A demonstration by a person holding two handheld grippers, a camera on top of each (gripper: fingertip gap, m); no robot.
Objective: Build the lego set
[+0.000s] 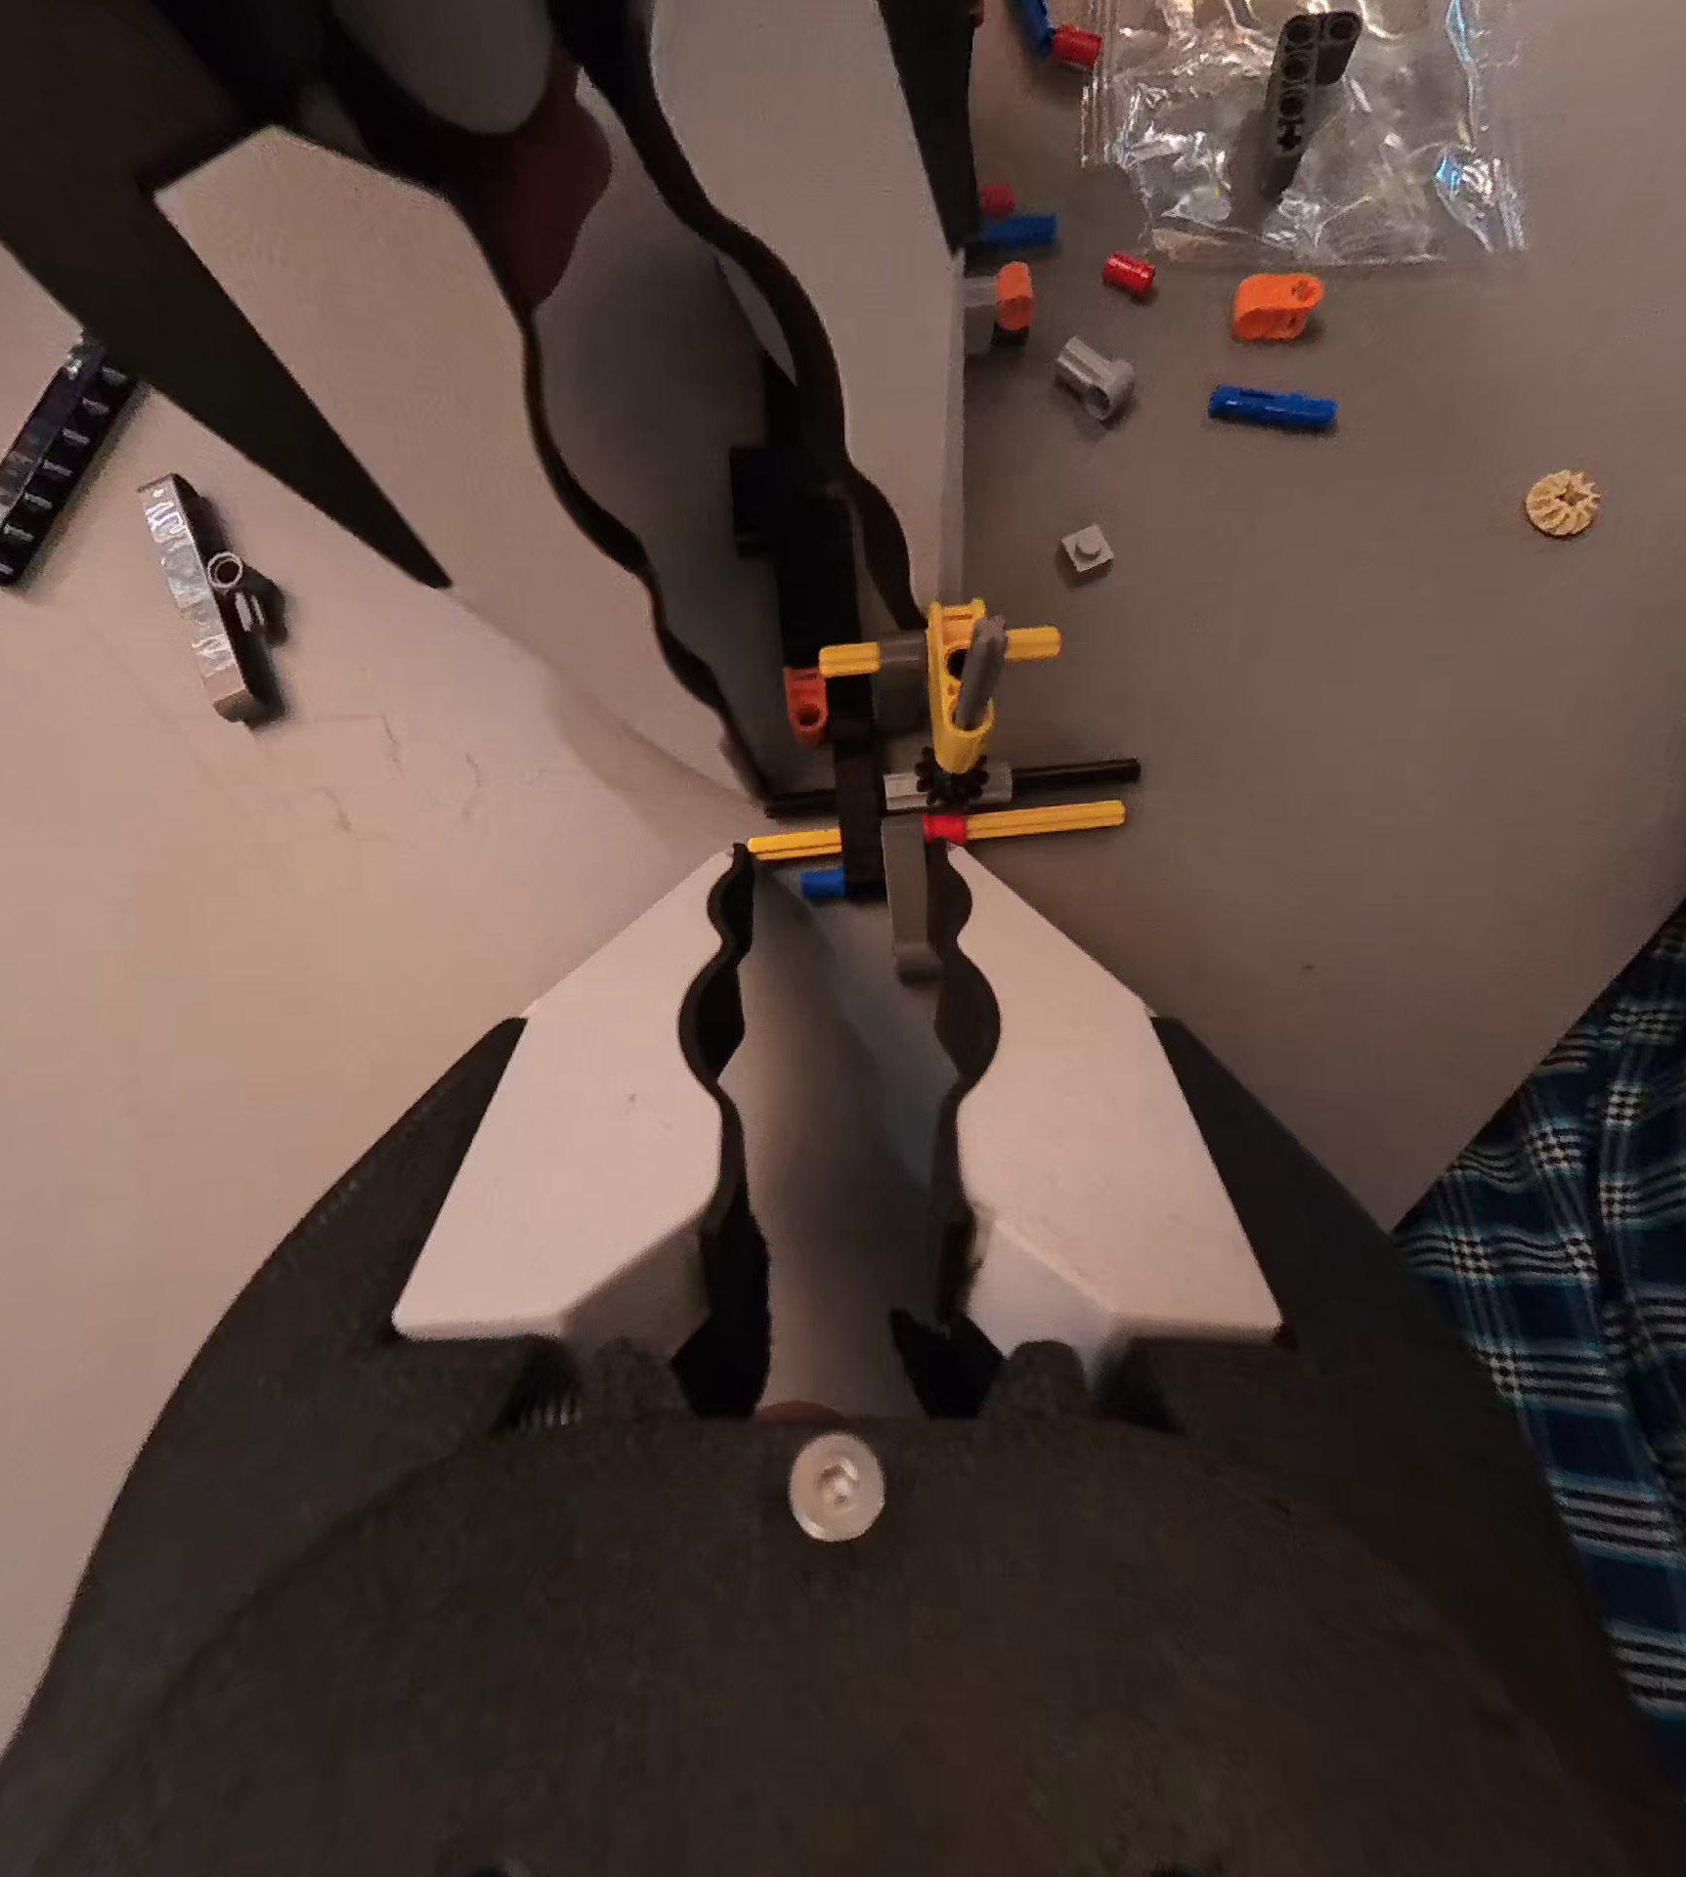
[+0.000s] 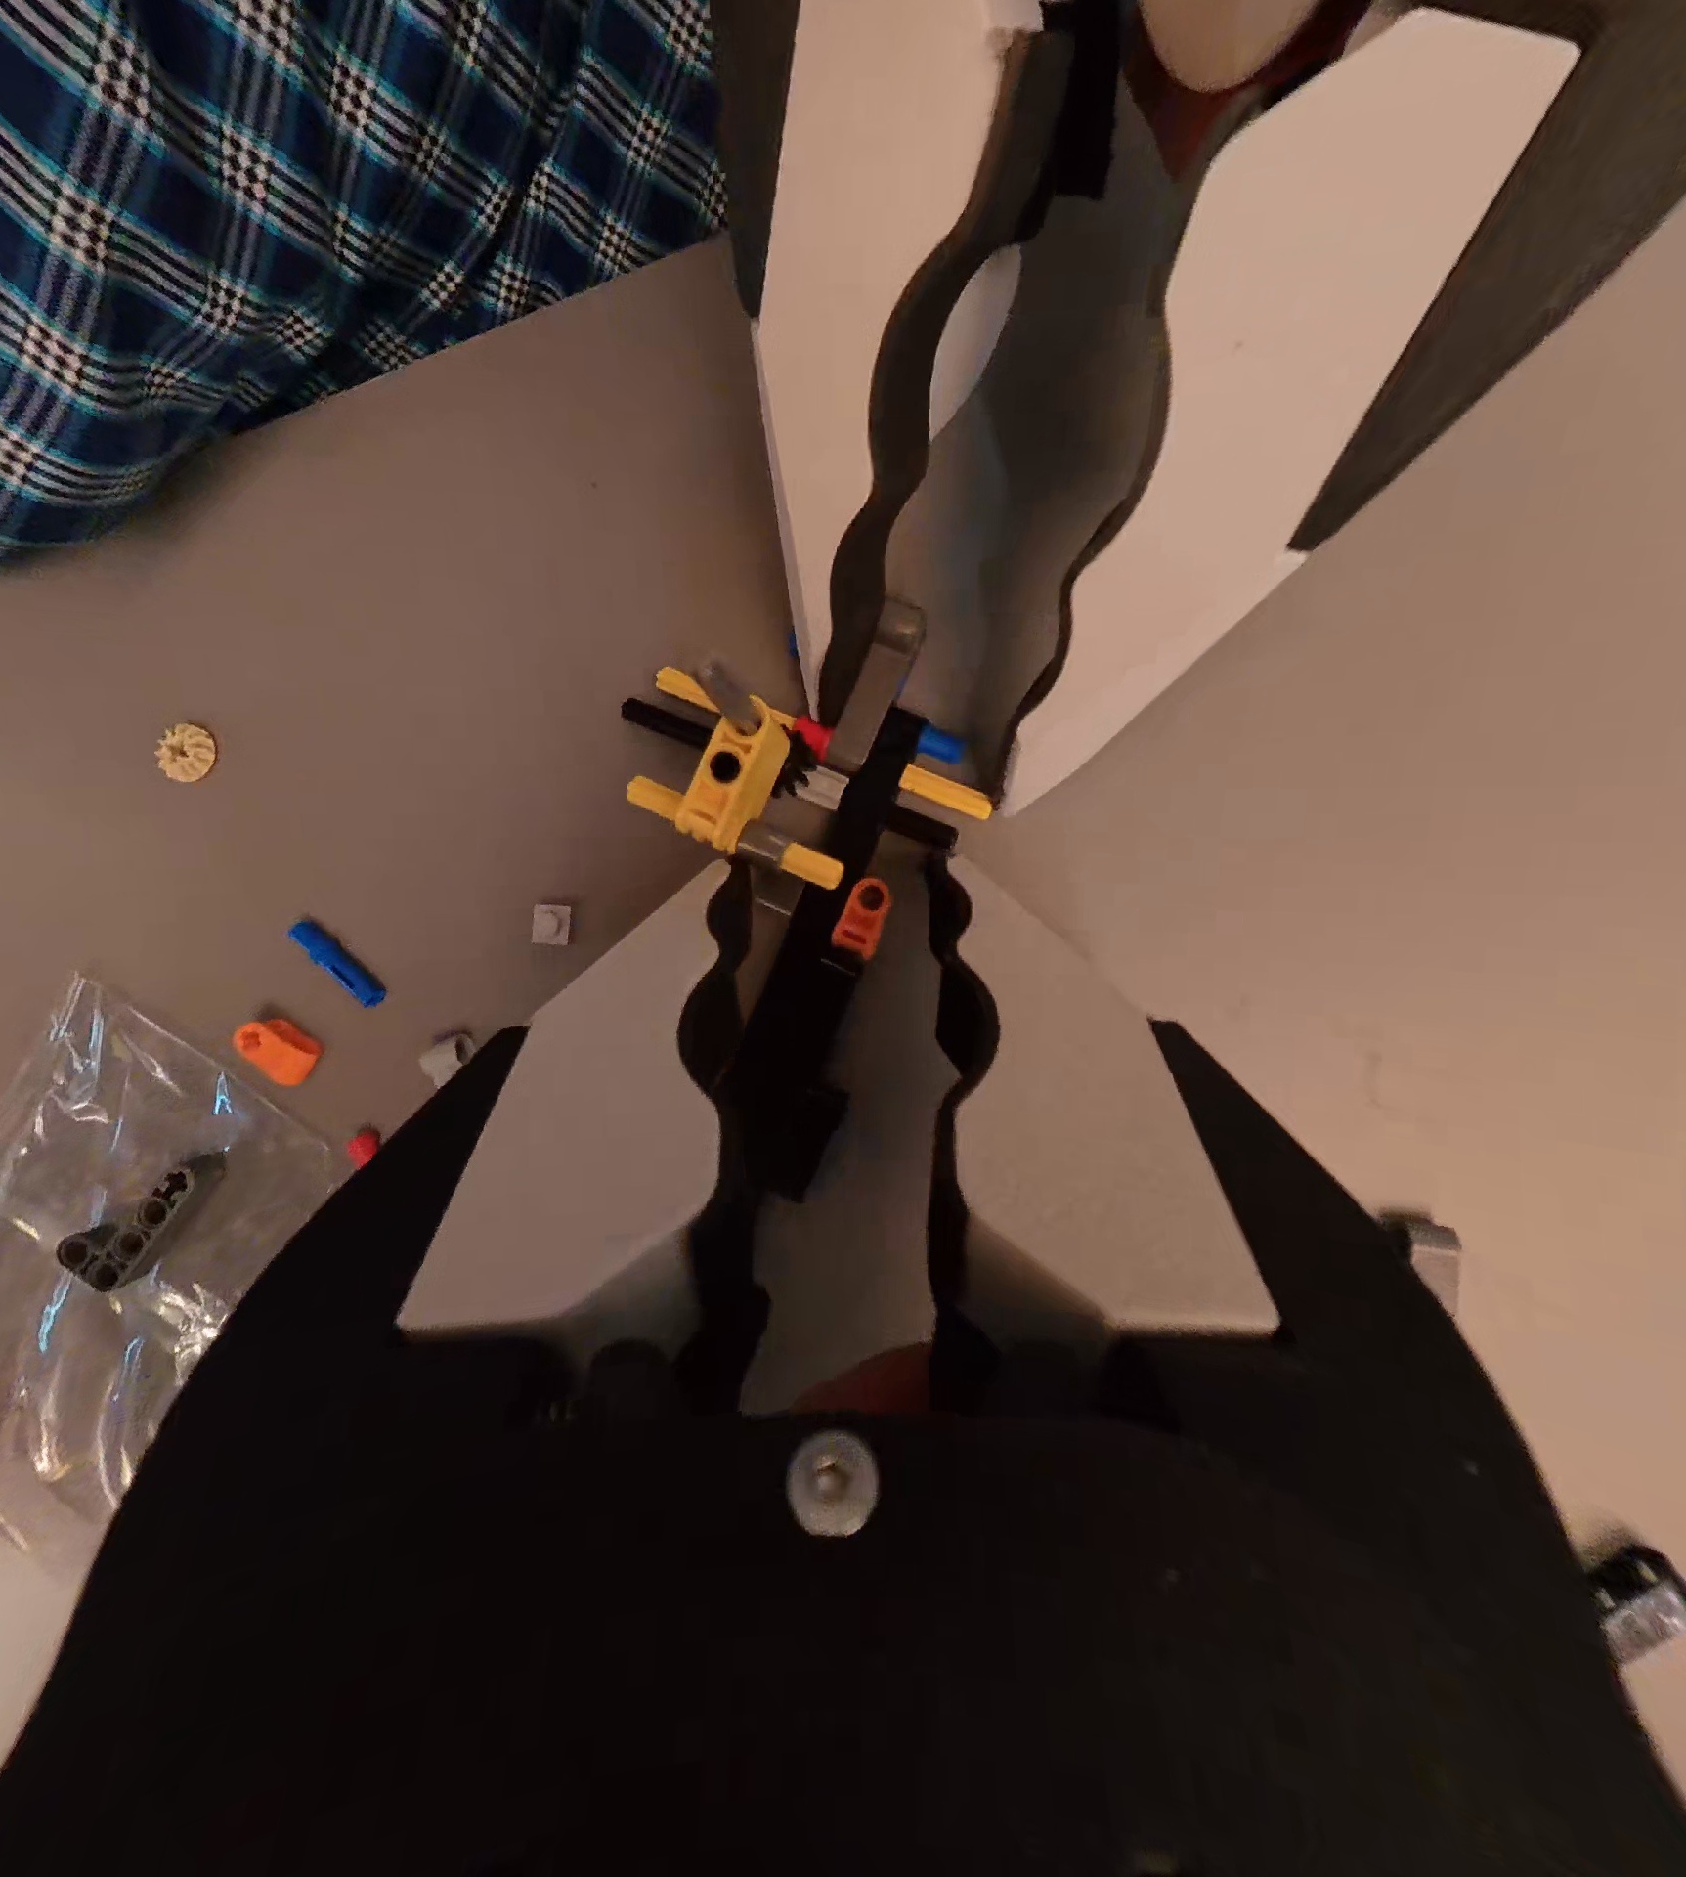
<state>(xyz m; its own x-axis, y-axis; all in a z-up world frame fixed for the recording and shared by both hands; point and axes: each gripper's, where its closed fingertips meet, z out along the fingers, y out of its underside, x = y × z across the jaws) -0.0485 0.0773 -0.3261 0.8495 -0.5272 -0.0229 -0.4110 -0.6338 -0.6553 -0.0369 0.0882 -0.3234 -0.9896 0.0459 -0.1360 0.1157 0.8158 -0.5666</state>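
We're holding the lego assembly (image 1: 930,772) from both ends, tip to tip w/ the two tools. Left gripper (image 1: 844,863) is narrow, clamping the grey beam (image 1: 910,904) just ahead of its tips; right gripper (image 2: 833,874) is also narrow, gripping the black beam (image 2: 808,1036) that's running back between its fingers.

To do this step well, we're keeping both grips square and steady, since the yellow axles (image 2: 940,787) and small black gear (image 2: 798,772) could shift if the beams twist vs each other.

Room: loose pcs are lying off to the left tool's right, incl. blue pin (image 1: 1270,406), orange connector (image 1: 1275,305), tan gear (image 1: 1561,501) and plastic bag (image 1: 1306,132), all well apart. A plaid sleeve (image 1: 1631,1270) is close on that same side.
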